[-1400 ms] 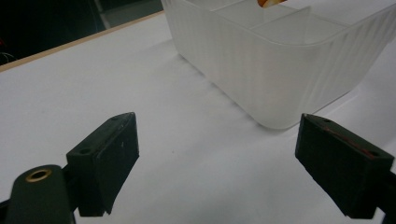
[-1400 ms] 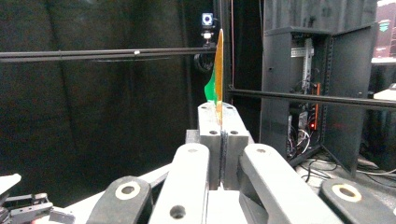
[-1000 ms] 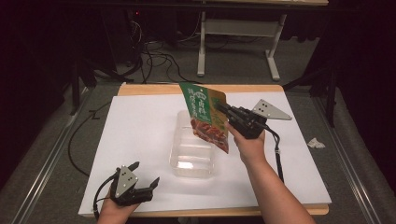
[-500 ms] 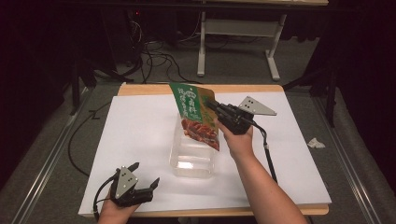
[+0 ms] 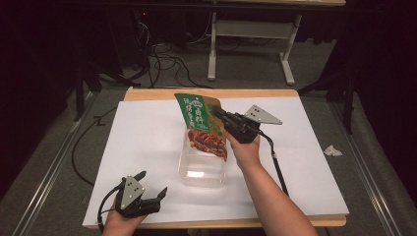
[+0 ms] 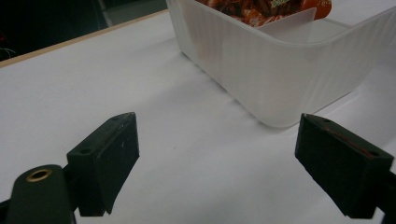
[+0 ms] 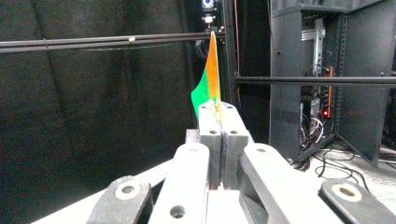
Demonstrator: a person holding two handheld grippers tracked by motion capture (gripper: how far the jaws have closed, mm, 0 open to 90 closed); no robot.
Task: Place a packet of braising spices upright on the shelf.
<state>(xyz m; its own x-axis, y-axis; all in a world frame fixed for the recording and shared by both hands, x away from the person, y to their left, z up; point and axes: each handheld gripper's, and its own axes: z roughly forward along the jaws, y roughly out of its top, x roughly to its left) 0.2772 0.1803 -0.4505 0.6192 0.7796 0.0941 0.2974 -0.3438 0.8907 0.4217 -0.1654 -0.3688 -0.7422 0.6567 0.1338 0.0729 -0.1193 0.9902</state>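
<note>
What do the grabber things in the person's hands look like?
Both are black with two chunky jaws. The left gripper and the right gripper each carry a grey three-cornered plate on top and trail a black cable. The person's forearms are bare, with no sleeves showing.

Desk (image 5: 147, 142): matt white sheet, paper-like, over a pale wooden edge.
Tub (image 5: 201, 169): translucent frosted plastic, faintly ribbed walls, soft sheen.
Pouch (image 5: 199, 123): glossy printed film, green and orange.
Left hand-held gripper (image 5: 152, 186): matt black plastic-looking jaws, grey plate.
Right hand-held gripper (image 5: 221, 118): smooth grey jaw faces, matt dark links.
Crumpled scrap (image 5: 333, 151): white, paper-like, far right.
</note>
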